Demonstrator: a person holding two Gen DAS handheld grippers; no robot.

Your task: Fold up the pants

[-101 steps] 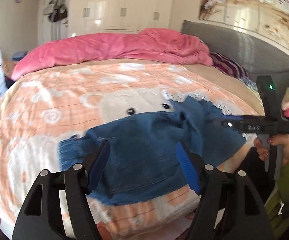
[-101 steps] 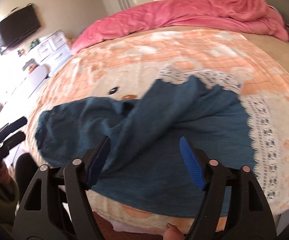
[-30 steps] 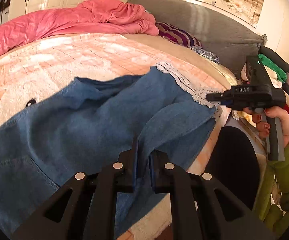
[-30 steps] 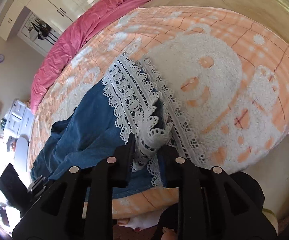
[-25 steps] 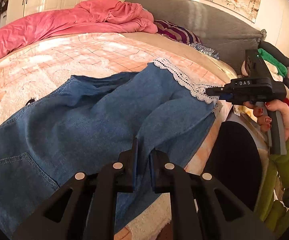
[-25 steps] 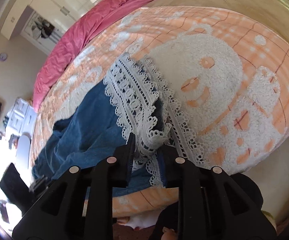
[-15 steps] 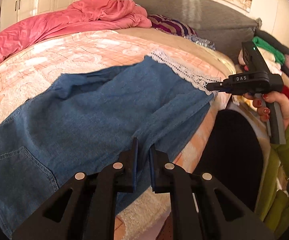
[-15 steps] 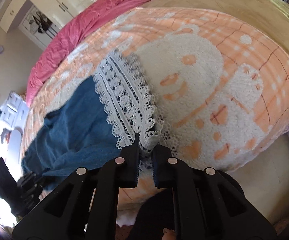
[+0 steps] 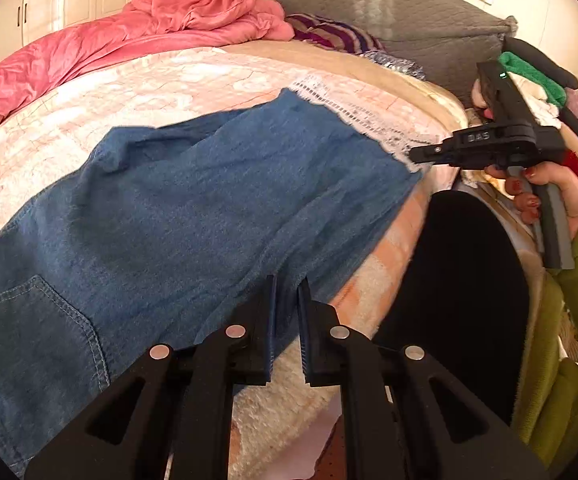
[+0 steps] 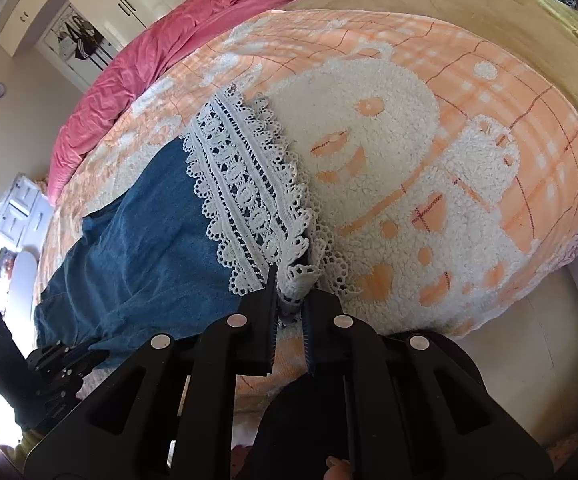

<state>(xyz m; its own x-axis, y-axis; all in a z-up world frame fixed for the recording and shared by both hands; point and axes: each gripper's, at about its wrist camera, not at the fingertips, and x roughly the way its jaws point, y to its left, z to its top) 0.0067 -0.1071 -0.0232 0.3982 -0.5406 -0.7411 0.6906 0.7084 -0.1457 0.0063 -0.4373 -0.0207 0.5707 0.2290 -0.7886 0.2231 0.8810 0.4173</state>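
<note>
Blue denim pants (image 9: 193, 200) with white lace hem (image 10: 245, 188), spread on orange-and-white fleece bedspread (image 10: 469, 168). Left claw (image 9: 287, 312) pinches denim edge; right claw (image 10: 291, 300) pinches lace.

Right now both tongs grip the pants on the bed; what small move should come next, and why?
Probably pull the two tongs slightly apart. The left tongs pinch the denim edge, the right tongs pinch the lace hem, and the pants show creases near the bed's edge, so they need flattening before any fold.
</note>
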